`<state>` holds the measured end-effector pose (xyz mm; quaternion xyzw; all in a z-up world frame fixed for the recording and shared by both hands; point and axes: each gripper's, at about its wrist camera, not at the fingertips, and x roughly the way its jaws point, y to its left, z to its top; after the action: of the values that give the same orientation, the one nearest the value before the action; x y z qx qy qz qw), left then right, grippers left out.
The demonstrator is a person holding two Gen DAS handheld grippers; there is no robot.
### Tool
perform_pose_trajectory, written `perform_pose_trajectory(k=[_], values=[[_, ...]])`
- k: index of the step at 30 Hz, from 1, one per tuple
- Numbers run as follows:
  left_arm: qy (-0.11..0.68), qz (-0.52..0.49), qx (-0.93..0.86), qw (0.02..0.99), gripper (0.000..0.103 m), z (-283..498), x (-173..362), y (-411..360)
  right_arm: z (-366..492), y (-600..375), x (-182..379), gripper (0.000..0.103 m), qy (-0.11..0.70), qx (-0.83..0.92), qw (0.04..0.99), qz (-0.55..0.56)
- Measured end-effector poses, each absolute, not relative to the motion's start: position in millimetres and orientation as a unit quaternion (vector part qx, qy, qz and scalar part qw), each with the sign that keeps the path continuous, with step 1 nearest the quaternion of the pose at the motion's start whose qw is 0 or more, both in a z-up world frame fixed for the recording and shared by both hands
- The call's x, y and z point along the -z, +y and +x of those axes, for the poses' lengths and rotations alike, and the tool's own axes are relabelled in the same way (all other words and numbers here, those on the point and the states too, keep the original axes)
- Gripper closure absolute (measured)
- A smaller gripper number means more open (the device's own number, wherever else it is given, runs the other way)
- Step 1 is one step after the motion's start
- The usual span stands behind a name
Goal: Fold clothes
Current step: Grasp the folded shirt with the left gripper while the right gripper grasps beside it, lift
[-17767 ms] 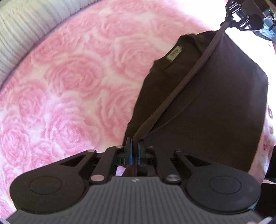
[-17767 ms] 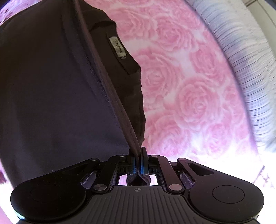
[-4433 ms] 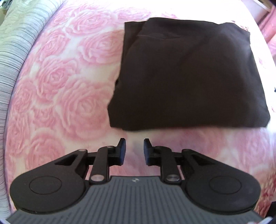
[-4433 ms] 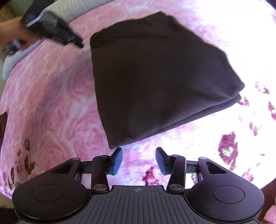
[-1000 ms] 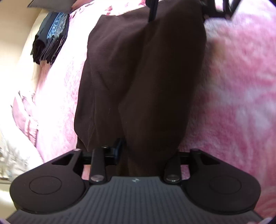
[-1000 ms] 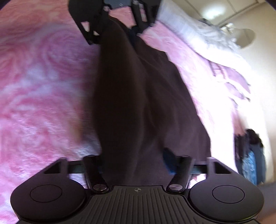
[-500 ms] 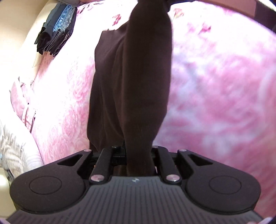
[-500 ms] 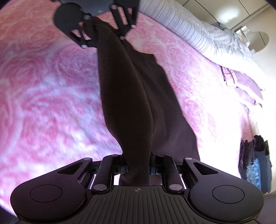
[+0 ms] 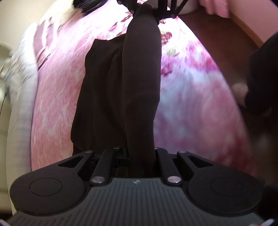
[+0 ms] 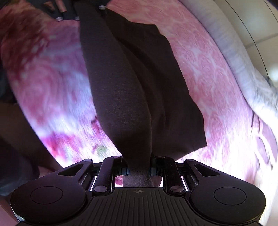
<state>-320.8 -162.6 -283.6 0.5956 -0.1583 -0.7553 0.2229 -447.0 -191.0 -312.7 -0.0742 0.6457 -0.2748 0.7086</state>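
A dark brown folded garment hangs stretched between my two grippers above the bed. In the left wrist view my left gripper has a thick bunch of its edge between the jaws, which are closing on it. The right gripper grips the far end at the top of that view. In the right wrist view the garment runs up from my right gripper, which is shut on its near end. The left gripper shows at the top edge. The lower layers sag sideways.
A pink rose-patterned blanket covers the bed below, blurred by motion. White striped bedding lies along one side. The bed's edge and a brown floor show at the upper right, with a person's dark sleeve beside them.
Both grippers have closed on the garment's ends and lifted it off the blanket. Both views have rolled and swung across the bed towards its edge.
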Motion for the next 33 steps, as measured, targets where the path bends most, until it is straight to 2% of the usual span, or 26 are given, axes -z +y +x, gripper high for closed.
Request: perform_pose_trajectory(k=[11, 18, 20, 25, 29, 33], values=[[-0.136, 0.629, 0.686, 0.34, 0.094, -387, 327, -105, -525, -163, 364, 0.085, 0.558, 0.252, 0.776, -0.151], [-0.174, 0.574, 0.69, 0.406, 0.095, -384, 347, -84, -538, -145, 386, 0.082, 0.496, 0.298, 0.794, -0.187], [-0.19, 0.555, 0.688, 0.427, 0.095, -383, 353, -75, -540, -139, 394, 0.079, 0.474, 0.314, 0.799, -0.198], [-0.193, 0.515, 0.685, 0.478, 0.097, -386, 359, -69, -548, -132, 410, 0.077, 0.426, 0.351, 0.806, -0.214], [-0.179, 0.496, 0.685, 0.503, 0.097, -390, 359, -64, -549, -135, 406, 0.08, 0.41, 0.386, 0.806, -0.182], [-0.162, 0.502, 0.678, 0.512, 0.097, -400, 354, -53, -549, -124, 407, 0.082, 0.428, 0.406, 0.786, -0.182]])
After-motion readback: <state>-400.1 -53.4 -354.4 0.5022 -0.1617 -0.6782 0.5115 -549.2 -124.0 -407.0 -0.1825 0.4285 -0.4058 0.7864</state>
